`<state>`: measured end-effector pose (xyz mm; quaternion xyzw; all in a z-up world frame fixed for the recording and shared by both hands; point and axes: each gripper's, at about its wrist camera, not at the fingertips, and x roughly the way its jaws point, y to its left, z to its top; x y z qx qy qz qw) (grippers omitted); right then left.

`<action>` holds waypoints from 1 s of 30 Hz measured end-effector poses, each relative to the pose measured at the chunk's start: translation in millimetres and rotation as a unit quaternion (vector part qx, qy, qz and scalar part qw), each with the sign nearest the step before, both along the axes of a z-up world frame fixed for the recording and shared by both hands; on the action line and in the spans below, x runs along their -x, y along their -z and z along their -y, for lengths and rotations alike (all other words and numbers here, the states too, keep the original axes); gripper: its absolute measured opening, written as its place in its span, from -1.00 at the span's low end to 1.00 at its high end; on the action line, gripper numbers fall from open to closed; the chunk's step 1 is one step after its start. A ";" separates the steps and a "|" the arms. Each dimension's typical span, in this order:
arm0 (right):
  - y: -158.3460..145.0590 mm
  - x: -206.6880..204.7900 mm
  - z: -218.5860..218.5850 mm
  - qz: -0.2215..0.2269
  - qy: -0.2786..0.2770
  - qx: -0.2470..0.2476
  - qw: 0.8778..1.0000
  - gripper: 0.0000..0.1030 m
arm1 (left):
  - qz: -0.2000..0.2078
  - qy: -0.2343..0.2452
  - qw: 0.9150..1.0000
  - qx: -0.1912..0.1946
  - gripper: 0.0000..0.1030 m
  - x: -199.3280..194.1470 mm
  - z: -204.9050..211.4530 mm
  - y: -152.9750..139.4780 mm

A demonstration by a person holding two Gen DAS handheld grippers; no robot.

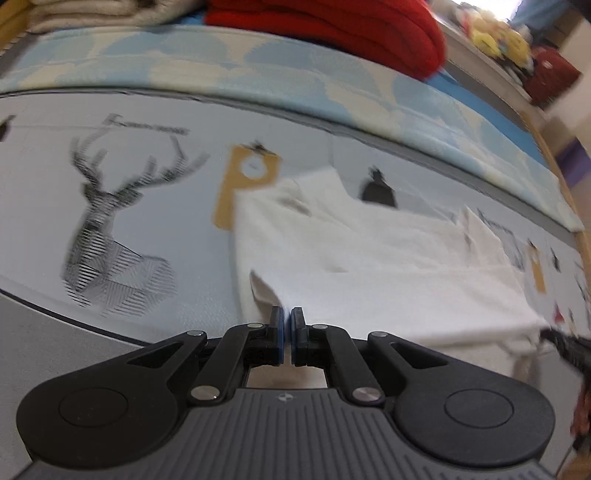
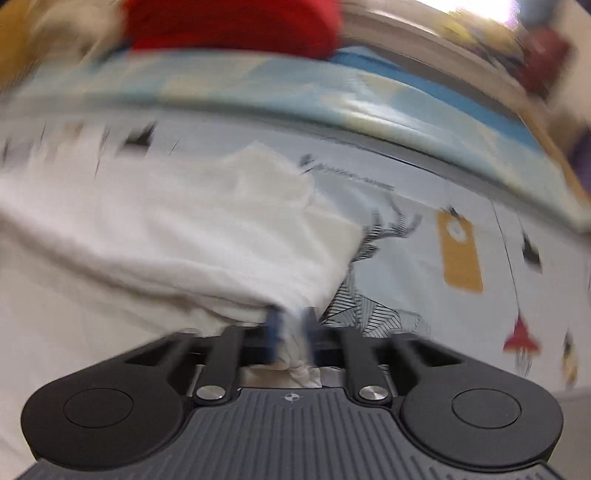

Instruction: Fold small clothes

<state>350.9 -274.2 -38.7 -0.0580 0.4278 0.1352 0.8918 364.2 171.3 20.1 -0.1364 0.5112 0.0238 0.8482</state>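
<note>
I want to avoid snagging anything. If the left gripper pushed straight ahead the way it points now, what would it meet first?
Probably the white garment: the left gripper is shut on its near edge, and the cloth spreads out directly ahead over the printed sheet. Depth is unclear.

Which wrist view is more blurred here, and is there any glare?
Right wrist view: heavy motion smear over the white cotton garment and red folded blanket. Left wrist view: milder blur, the black striped deer print readable. Both: blown-out window glare top right, fisheye bending the bed edge.
</note>
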 end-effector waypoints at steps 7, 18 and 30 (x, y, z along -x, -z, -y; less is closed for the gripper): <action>38.8 -7.6 47.6 -0.133 0.075 0.010 0.988 -0.94 | -0.061 0.015 0.994 -0.085 -0.97 -1.0 1.4 35.2; -7.1 -17.3 51.3 -0.002 0.090 -0.169 0.981 -0.45 | -0.012 0.057 0.998 -0.018 -0.91 1.3 17.8 15.4; 4.3 -24.1 44.3 -0.072 0.100 -0.116 0.986 -0.17 | -0.044 -0.036 0.997 0.054 -0.56 -10.3 -21.5 41.5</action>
